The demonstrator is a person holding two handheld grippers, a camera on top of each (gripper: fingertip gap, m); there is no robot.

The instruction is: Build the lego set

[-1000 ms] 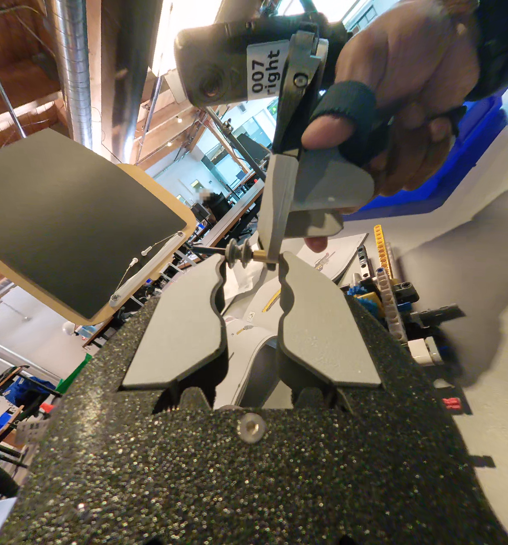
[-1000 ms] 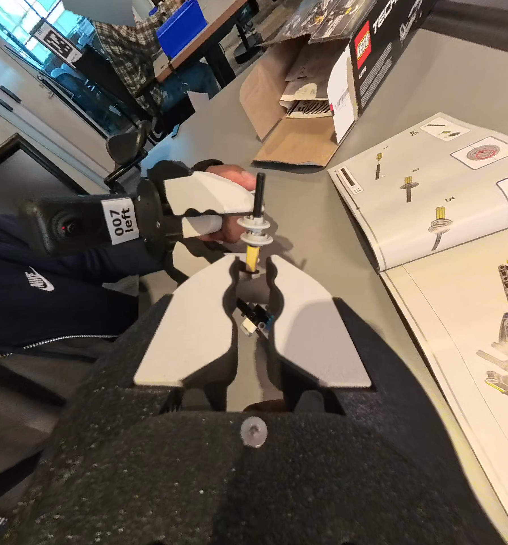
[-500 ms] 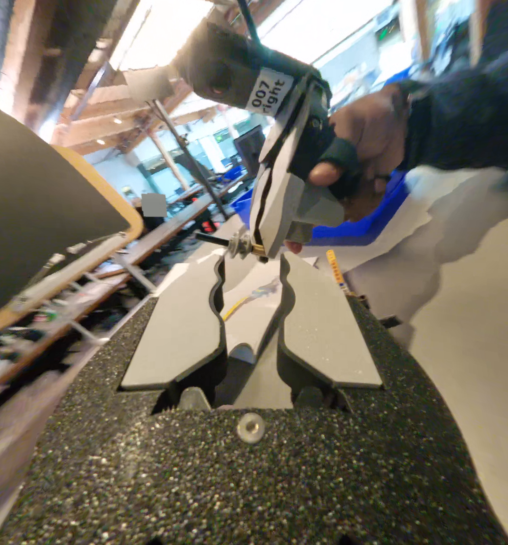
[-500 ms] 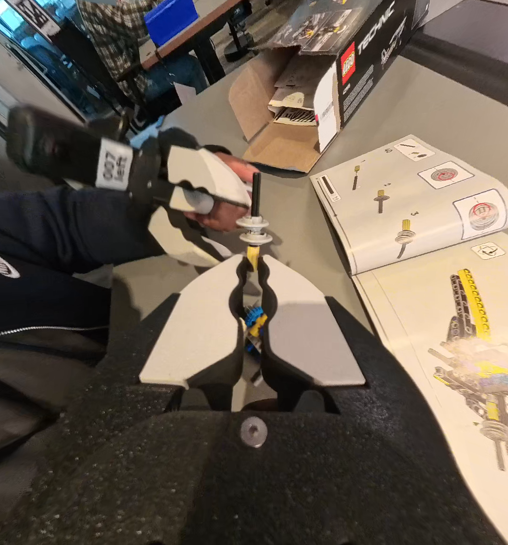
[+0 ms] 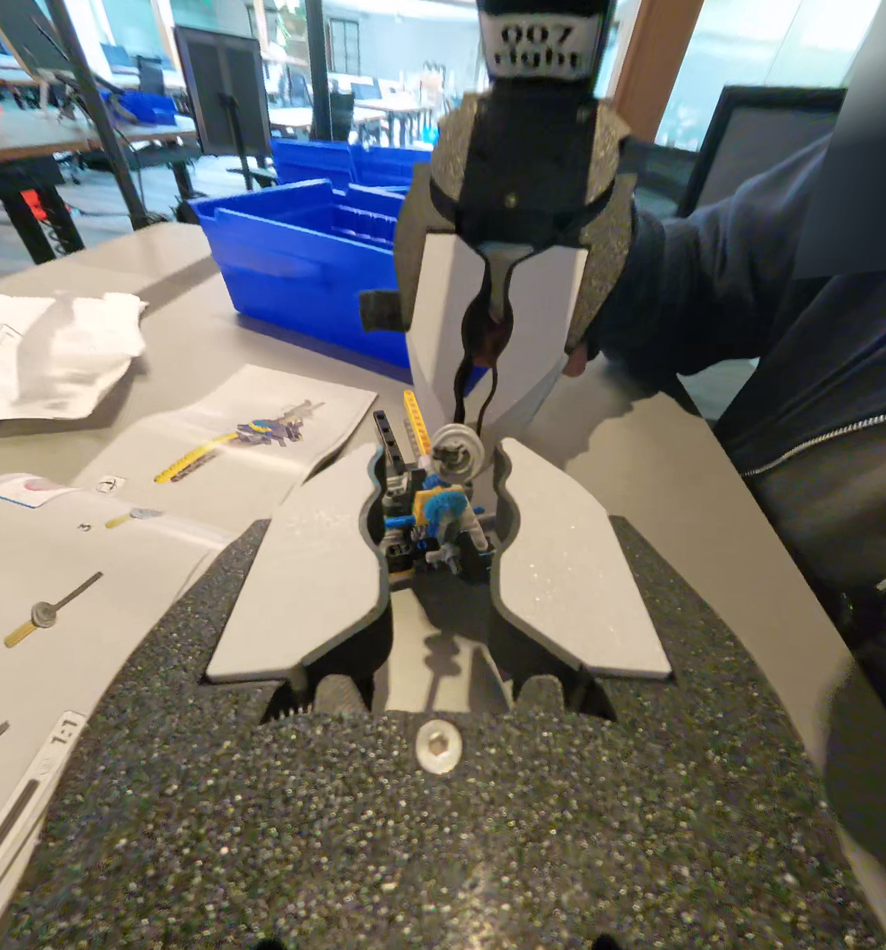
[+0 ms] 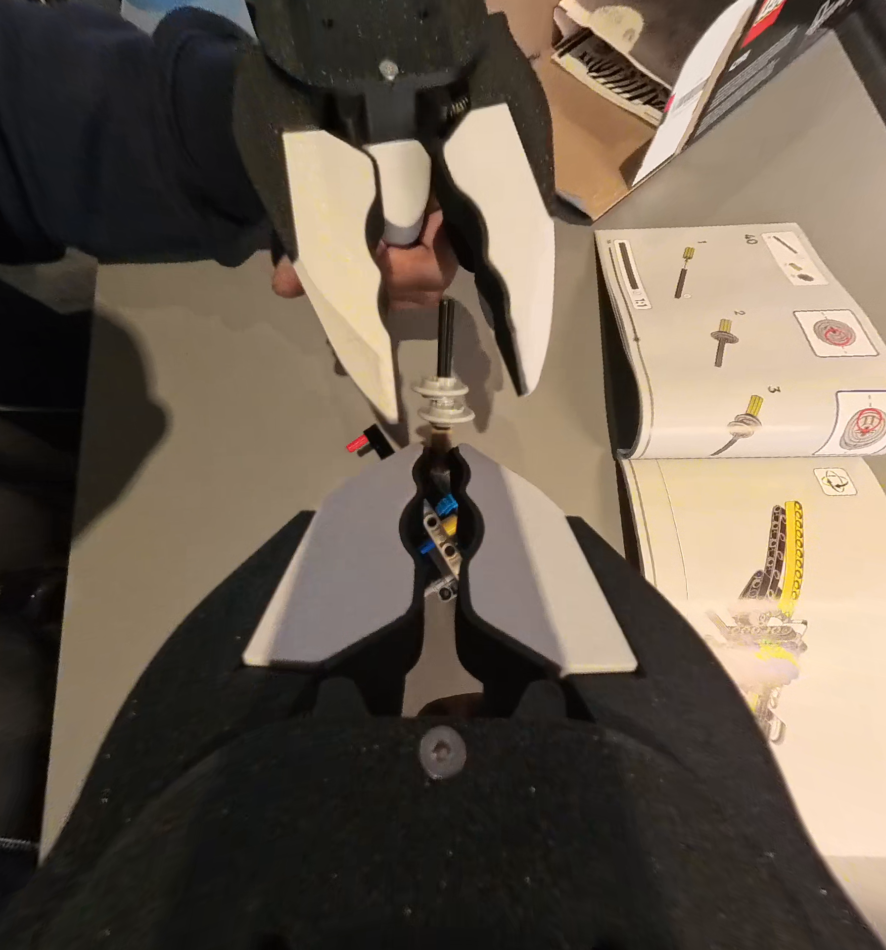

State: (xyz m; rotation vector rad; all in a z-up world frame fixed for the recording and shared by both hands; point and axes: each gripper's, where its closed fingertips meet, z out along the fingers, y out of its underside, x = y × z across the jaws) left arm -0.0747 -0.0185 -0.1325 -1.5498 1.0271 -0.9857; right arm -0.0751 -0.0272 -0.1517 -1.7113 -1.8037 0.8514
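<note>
My right gripper (image 6: 438, 450) is shut on the tan end of a black axle (image 6: 445, 334) that carries two grey pulley discs (image 6: 443, 401). The axle points toward my left gripper (image 6: 456, 396), which is open, its fingers on either side of the axle and apart from it. In the left wrist view the left gripper (image 5: 438, 452) is open around the partly built lego model (image 5: 430, 524), black, blue and yellow, on the table. The pulley (image 5: 456, 452) hangs just above the model, under the right gripper (image 5: 469, 426). The model (image 6: 443, 534) also shows through the right fingers' gap.
An open instruction booklet (image 5: 122, 514) lies left of the model and also shows in the right wrist view (image 6: 739, 360). A blue bin (image 5: 297, 257) and a white bag (image 5: 45, 349) sit beyond it. A cardboard box (image 6: 687, 77) is at the far corner. A small red and black piece (image 6: 368, 442) lies on the table. My two grippers' fingertips are within a few centimetres of each other.
Both grippers have tipped down toward the table. The left gripper has opened wider and now straddles the model. The right gripper has brought the axle over the model, still gripping it.
</note>
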